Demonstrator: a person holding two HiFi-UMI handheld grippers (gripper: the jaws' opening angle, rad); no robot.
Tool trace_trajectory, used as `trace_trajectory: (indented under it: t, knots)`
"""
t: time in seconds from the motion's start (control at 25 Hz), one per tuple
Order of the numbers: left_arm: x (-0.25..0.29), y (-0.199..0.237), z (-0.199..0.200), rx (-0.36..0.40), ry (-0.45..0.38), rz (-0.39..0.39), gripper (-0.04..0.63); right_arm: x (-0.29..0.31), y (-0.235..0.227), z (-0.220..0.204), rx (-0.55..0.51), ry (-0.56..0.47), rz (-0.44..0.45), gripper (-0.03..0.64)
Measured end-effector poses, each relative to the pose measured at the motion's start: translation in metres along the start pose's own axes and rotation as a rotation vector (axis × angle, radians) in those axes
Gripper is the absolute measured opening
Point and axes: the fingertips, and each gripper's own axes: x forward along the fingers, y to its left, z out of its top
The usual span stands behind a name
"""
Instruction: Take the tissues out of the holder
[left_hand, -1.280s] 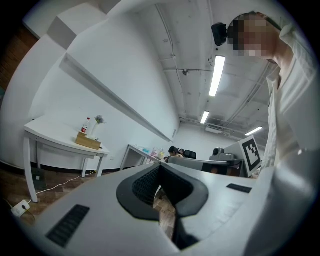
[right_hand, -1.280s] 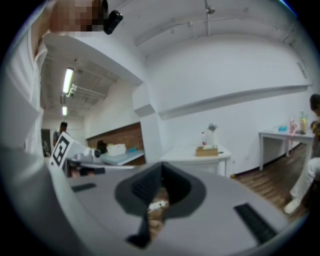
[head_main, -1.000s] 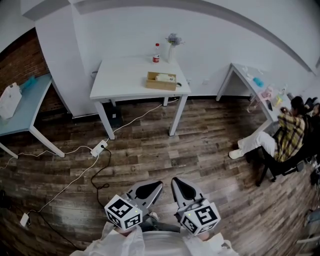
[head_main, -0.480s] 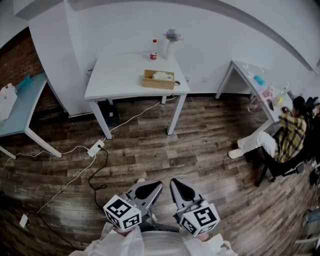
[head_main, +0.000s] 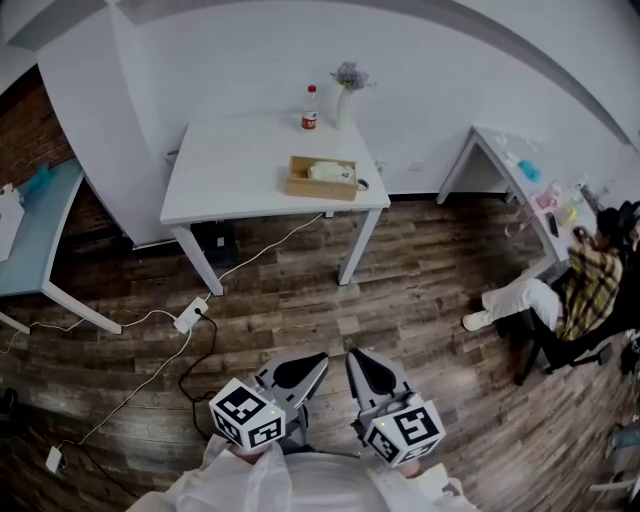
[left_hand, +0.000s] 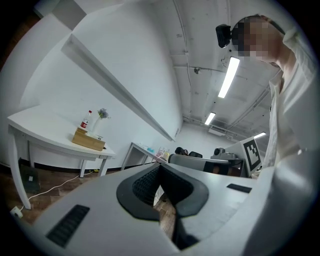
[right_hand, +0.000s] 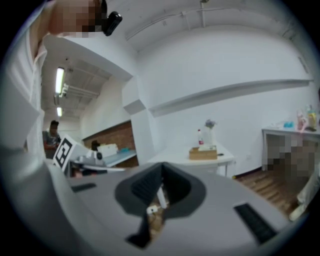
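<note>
I hold my left gripper (head_main: 318, 360) and right gripper (head_main: 356, 358) clenched and empty above the wood floor (head_main: 420, 270), well apart from the tissue holder (head_main: 321, 180) on the white table (head_main: 230, 170).

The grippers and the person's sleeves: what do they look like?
The left gripper and right gripper are grey wedges with black ribbed pads inside the fingers. Each carries a white cube with black square markers. The sleeves are white.

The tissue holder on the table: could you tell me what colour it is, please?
The holder is light wood-brown; the head view shows it best.
</note>
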Motion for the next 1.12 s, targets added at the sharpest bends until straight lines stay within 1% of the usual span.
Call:
trace_trajectory:
  t: [0.24,0.4,0.6,0.72,0.92,1.12]
  knots:
    - [0.029,0.056,0.031,0.018,0.021,-0.025,0.012,0.061,-0.024,0.023,0.007,-0.017,-0.019,0.011]
    - [0.046,0.092,0.049,0.033,0.031,-0.048,0.012,0.098,-0.039,0.040,-0.007,-0.034,-0.032,0.011]
    - [0.064,0.128,0.069,0.055,0.033,-0.073,0.012,0.134,-0.055,0.051,-0.002,-0.053,-0.057,0.011]
    - [0.070,0.144,0.071,0.043,0.039,-0.072,0.012,0.147,-0.058,0.049,0.005,-0.035,-0.056,0.011]
    - [0.076,0.159,0.070,0.023,0.048,-0.067,0.012,0.162,-0.065,0.048,0.016,-0.015,-0.045,0.011]
    - [0.086,0.171,0.074,0.014,0.051,-0.063,0.012,0.177,-0.073,0.049,0.000,0.008,-0.040,0.011]
